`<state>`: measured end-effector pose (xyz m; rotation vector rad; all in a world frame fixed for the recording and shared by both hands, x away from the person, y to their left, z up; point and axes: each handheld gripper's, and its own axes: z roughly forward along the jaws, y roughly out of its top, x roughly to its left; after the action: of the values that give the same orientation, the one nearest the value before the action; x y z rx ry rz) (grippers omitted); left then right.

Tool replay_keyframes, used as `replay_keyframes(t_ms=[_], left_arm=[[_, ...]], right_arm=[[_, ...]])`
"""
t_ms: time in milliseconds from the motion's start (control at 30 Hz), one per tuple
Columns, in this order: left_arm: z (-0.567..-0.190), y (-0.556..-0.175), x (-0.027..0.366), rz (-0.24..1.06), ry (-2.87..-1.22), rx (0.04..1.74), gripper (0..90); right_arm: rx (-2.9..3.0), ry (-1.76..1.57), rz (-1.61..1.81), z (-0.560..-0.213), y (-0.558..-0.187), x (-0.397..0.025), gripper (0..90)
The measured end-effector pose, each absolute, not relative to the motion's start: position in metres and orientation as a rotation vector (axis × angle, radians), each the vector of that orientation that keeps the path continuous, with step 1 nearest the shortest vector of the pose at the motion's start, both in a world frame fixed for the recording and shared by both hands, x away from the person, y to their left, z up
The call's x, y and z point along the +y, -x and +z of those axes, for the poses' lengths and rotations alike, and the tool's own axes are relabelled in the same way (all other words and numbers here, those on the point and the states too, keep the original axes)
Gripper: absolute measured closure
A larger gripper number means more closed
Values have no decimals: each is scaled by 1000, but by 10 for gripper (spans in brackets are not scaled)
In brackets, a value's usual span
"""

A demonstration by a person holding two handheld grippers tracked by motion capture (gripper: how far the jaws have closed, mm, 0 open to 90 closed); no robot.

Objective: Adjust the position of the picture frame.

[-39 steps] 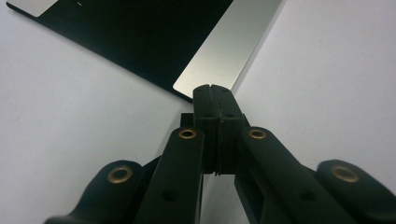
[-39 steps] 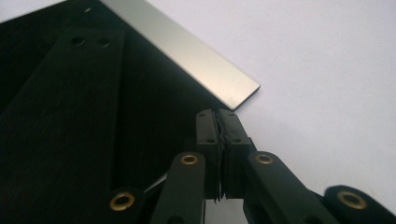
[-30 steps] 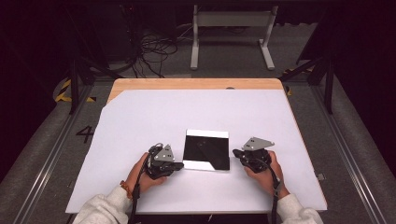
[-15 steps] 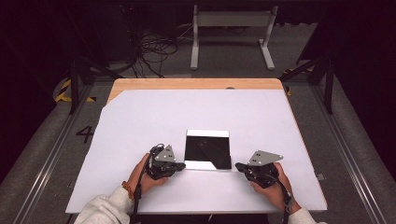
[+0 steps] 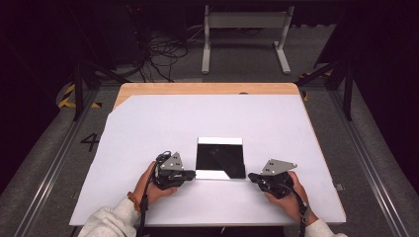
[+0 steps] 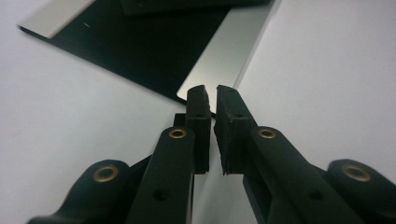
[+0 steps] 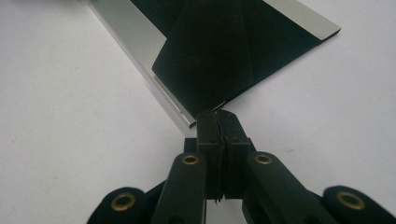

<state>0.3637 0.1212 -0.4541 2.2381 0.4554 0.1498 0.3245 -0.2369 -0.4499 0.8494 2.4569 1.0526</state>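
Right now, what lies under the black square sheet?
The black sheet lies flat on the white table cover. Silvery strips edge its far and near sides. Whatever is directly beneath it is covered.

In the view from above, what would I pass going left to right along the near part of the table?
Left gripper → black shiny sheet → right gripper.

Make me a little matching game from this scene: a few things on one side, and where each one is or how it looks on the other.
Things:
1. left gripper
2. right gripper
3. black sheet
4. wooden table

States:
A. jaws pressed together at the sheet's corner
B. bare strip along the far edge
C. jaws slightly apart
D. lies flat between the grippers

Pairs: 1-C, 2-A, 3-D, 4-B
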Motion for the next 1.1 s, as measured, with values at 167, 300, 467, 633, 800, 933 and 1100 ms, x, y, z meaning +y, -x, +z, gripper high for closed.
replay_keyframes(t_ms=[167,300,467,633,800,933,1100], left_arm=[[-447,-356,133,196,-2206,470,801],[-444,-348,141,207,-2181,461,749],[-445,-343,150,249,-2204,479,666],[-446,-338,157,295,-2214,503,599],[-449,-333,168,327,-2226,551,498],[-454,-327,177,312,-2224,575,458],[-458,-326,185,299,-2207,594,435]], right_arm=[[2460,-849,1050,-449,-325,-238,875],[2473,-841,1040,-446,-324,-238,867],[2513,-843,1005,-446,-324,-238,859],[2509,-860,1006,-444,-325,-240,859],[2525,-871,969,-445,-326,-240,858],[2536,-870,959,-446,-325,-239,857],[2547,-871,965,-445,-328,-236,860]])
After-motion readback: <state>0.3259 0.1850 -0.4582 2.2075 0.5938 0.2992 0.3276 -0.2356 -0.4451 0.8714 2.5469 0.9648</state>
